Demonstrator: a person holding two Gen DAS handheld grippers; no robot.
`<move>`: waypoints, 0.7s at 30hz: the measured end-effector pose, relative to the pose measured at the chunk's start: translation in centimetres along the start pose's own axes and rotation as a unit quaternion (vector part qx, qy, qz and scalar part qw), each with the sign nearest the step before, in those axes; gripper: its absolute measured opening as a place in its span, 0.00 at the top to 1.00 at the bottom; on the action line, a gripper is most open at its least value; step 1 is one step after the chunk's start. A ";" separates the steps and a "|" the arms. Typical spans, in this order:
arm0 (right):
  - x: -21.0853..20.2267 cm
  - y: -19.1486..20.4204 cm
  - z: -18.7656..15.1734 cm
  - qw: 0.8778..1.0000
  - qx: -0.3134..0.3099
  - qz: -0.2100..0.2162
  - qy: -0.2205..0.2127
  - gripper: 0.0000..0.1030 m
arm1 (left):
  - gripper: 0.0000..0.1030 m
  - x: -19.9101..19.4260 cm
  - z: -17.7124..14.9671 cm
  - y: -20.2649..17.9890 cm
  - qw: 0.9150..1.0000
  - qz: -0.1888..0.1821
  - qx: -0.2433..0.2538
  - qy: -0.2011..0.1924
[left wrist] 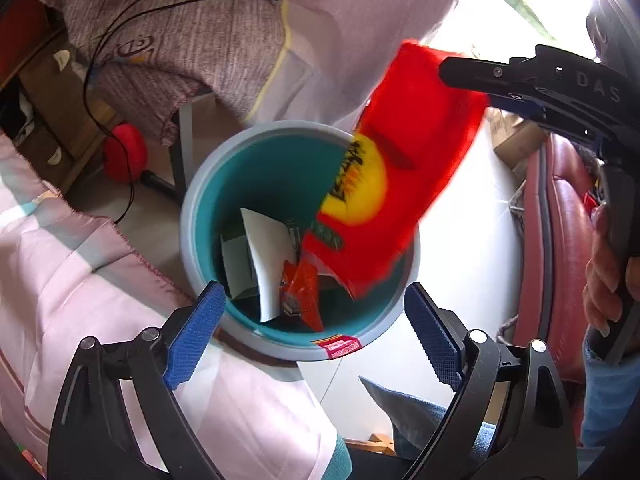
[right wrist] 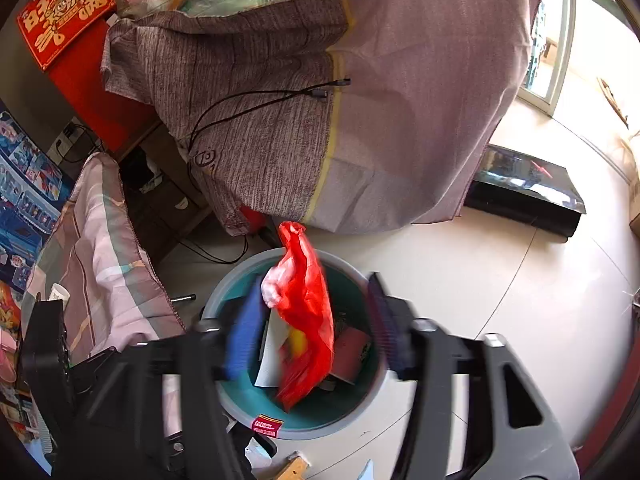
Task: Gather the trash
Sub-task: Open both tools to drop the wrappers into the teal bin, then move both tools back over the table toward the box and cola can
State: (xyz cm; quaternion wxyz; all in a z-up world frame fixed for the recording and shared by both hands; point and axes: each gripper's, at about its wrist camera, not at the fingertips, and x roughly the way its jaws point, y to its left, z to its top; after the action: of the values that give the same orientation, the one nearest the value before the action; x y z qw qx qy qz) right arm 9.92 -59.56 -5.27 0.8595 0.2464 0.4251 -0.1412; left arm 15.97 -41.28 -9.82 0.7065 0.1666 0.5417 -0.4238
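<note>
From the left wrist camera there is one round bin, grey outside and teal inside [left wrist: 192, 216], standing on the pale floor beside a pink patterned quilt [left wrist: 60, 264]. One red crinkly snack bag with a yellow circle and dark, blurred lettering [left wrist: 400, 168] hangs over the bin's far rim, motion-blurred, just below the right claw [left wrist: 444, 70], seen side-on, so whether it grips the bag cannot be told here. In the bin lie one white card [left wrist: 268, 256] and one small orange wrapper [left wrist: 300, 292]; a red sticker [left wrist: 342, 347] sits on the rim, its print unreadable. The left claw [left wrist: 316, 332] is spread wide with nothing between its two blue pads. The black body of the right tool reads "DAS". From the right wrist camera, the same red bag [right wrist: 308, 320] hangs between the parted blue pads of the right claw [right wrist: 316, 320], touching neither clearly, over the bin [right wrist: 360, 412]. One red sign [right wrist: 66, 12] bears yellow Chinese characters.
</note>
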 end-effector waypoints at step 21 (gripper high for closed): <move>-0.7 2.8 -2.7 0.999 -0.008 0.002 0.051 0.18 | 0.09 -4.0 -3.5 1.8 0.999 0.018 -0.041 -0.022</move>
State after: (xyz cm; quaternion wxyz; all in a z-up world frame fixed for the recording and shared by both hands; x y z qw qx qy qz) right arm 8.98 -55.65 -5.28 0.8391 0.2471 0.4688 -0.1229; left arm 14.96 -36.07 -7.83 0.7317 0.1384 0.5400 -0.3922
